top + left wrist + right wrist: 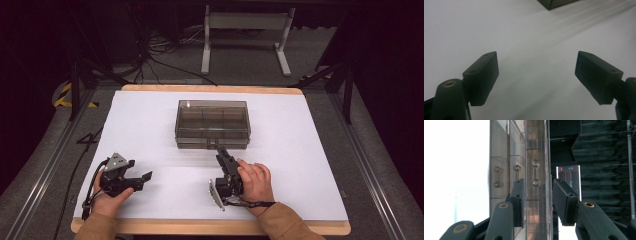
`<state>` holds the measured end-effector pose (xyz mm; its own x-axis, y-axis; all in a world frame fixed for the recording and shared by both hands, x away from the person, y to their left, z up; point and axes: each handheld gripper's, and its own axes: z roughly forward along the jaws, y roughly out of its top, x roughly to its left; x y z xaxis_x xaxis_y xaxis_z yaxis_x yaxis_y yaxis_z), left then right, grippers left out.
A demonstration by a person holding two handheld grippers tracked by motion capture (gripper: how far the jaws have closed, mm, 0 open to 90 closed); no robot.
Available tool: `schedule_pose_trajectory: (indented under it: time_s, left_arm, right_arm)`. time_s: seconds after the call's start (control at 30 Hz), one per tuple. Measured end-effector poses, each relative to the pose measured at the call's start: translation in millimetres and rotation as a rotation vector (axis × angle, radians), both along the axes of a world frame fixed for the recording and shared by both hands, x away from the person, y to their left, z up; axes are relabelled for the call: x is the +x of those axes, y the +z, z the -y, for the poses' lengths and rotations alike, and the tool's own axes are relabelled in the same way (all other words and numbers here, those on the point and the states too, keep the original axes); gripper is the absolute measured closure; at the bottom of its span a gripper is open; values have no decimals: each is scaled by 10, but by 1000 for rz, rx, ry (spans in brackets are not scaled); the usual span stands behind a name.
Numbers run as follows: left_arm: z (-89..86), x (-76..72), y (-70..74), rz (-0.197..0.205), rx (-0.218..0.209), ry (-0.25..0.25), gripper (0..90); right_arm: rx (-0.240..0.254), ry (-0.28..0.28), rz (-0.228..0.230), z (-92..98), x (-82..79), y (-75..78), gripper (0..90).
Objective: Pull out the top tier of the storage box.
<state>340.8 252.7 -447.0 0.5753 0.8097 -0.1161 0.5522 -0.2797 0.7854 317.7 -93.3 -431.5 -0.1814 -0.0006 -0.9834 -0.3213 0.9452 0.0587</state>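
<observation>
The box [212, 123] is a rectangular container of smoke-tinted transparent plastic with a flat lid. It stands near the centre of the bench [310, 165], on the white surface, long side facing the person. Interior partitions are visible through the lid and walls, dividing the inside into compartments (their contents cannot be made out). A small latch [212, 143] sits at the middle of the near long side, at the seam between lid and base.

In the right gripper view the box [506, 157] appears turned on its side, because the camera is rolled with the hand. Its layered clear walls reflect light, and small clear dumbbell-shaped fittings [535, 173] sit along the edge.

The right claw [220, 150] is at the near edge of the box, at the latch. Its jaws straddle the front edge of the box with a visible gap on the outer side; they stand partly apart and do not clamp the plastic. The right hand [255, 181] holds the tool from the near side.

The left claw [141, 178] rests on the bench, well apart from the box. Its jaws stand wide apart with nothing between them.
</observation>
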Motion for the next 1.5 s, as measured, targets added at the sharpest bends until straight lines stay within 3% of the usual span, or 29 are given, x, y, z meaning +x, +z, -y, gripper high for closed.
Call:
schedule_pose_trajectory:
  time_s: [0.17,0.6,0.87,1.13,1.5]
  left_arm:
    - [1,-1,0,-1,0,2,198]
    - [1,-1,-2,0,2,3,198]
    - [-3,-4,4,-1,0,7,198]
    - [-1,-1,-1,-1,1,10,198]
    - [-11,3,-3,-10,3,18,199]
  right_arm:
    - [21,24,-21,83,-19,23,617]
    - [133,148,-83,315,-37,88,583]
    - [165,204,-134,458,-13,96,563]
    - [234,212,-171,623,-6,138,557]
    - [372,212,-295,835,0,196,545]
